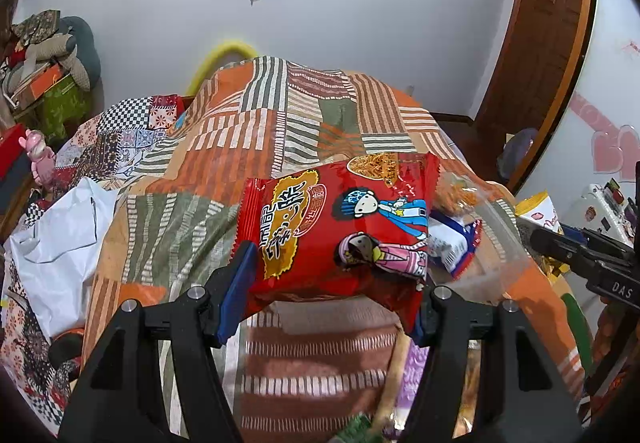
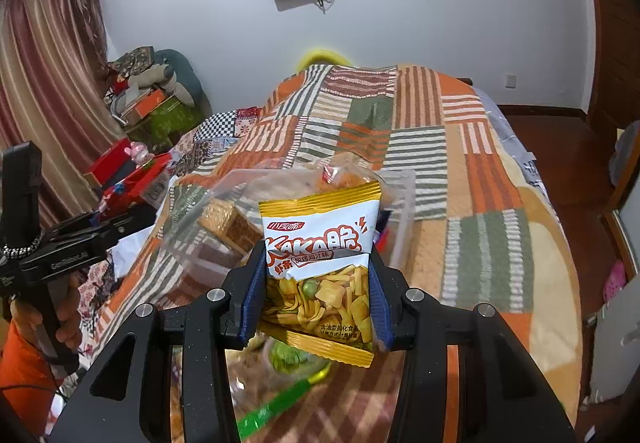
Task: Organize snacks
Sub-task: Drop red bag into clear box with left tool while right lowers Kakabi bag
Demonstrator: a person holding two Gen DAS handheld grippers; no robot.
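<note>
Left wrist view, from left edge across: white crumpled plastic bag (image 1: 60,231) lying on patchwork striped bedspread in orange, green and cream (image 1: 280,115). Centre: left gripper (image 1: 326,295) clamped on shiny red foil snack packet with two cartoon figures (image 1: 336,231), blue-padded fingers (image 1: 240,291) pressing its two lower sides, packet lifted clear of the bedspread and tilted. Just behind and right of it: clear plastic storage box (image 1: 496,243) resting on the bedspread, with a blue-and-white wrapper and orange snacks inside. Far right: black body of the other gripper entering frame, yellow-and-white packet (image 1: 536,207) partly visible at its tip.

Right wrist view, from left edge across: left gripper (image 2: 108,219) seen side-on, held in a hand in an orange sleeve, red packet (image 2: 132,183) at its tip, above the bedspread edge. Centre: right gripper (image 2: 316,283) closed on yellow-and-white crisp packet printed "KAKA" (image 2: 320,263), blue pads (image 2: 254,291) squeezing both sides near mid-height, packet upright and off the surface. Directly behind: same clear box (image 2: 400,203), holding a tan wafer-like pack on the left and an orange bag at the back. Below the held packet: blurred green-trimmed transparent wrapper (image 2: 288,375) on the bedspread (image 2: 480,203).
</note>
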